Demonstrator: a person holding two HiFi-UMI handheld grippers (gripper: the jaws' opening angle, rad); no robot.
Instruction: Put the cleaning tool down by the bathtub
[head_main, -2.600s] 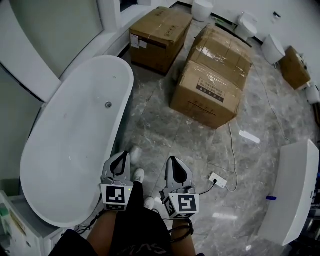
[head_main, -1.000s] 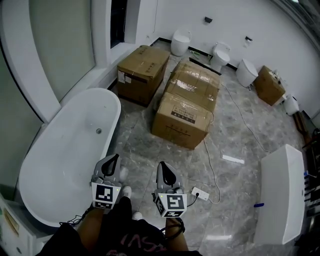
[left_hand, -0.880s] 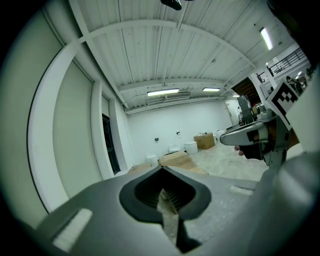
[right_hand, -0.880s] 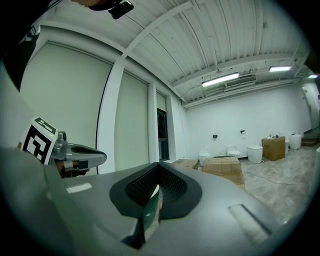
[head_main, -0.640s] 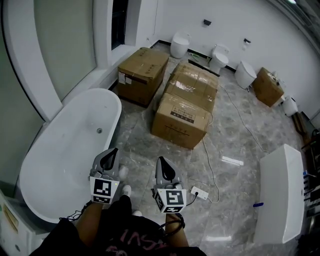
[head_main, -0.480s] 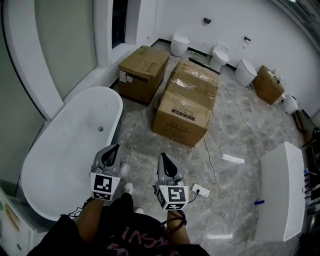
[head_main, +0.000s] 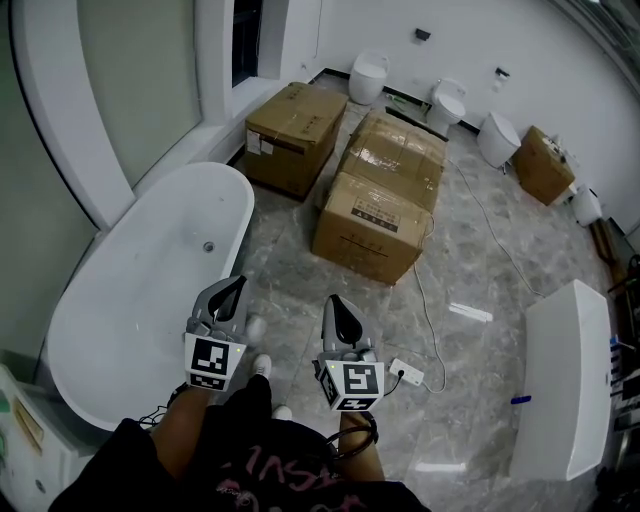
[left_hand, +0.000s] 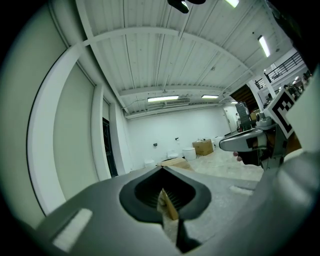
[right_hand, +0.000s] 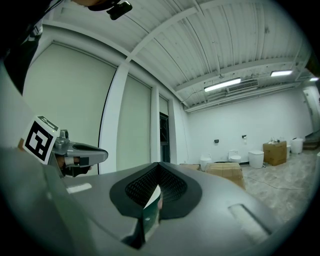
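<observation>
1. We see a white, glossy, oval bathtub (head_main: 140, 300) at the left, with a smooth rounded rim and a small round metal drain (head_main: 208, 246). It stands on a polished grey stone floor (head_main: 300, 262) with pale veins
2. Three matte brown cardboard boxes, sealed with shiny tape, stand past the tub's far end. One box (head_main: 293, 125) is near the wall, and the other two (head_main: 372, 225) (head_main: 402, 142) touch each other
3. Rounded white ceramic toilets (head_main: 448, 100) line the far wall
4. A flat white plastic power strip (head_main: 406, 373) with a thin cable lies on the floor just right of the right gripper
5. A small pale rounded object (head_main: 256, 327) lies on the floor just beside the bathtub's side, near the left gripper's tip. It is too small for us to tell whether it is the cleaning tool
6. The left gripper (head_main: 236, 286) is smooth grey moulded plastic with black ribbed pads. In its own view the jaws (left_hand: 166, 201) meet with only a sliver between them, and we see nothing clamped there. It points forward, next to the tub
7. The right gripper (head_main: 334, 302) has the same grey shell and ribbed pads. Its jaws (right_hand: 152, 200) are likewise pressed together on nothing, and it is level with the other gripper
</observation>
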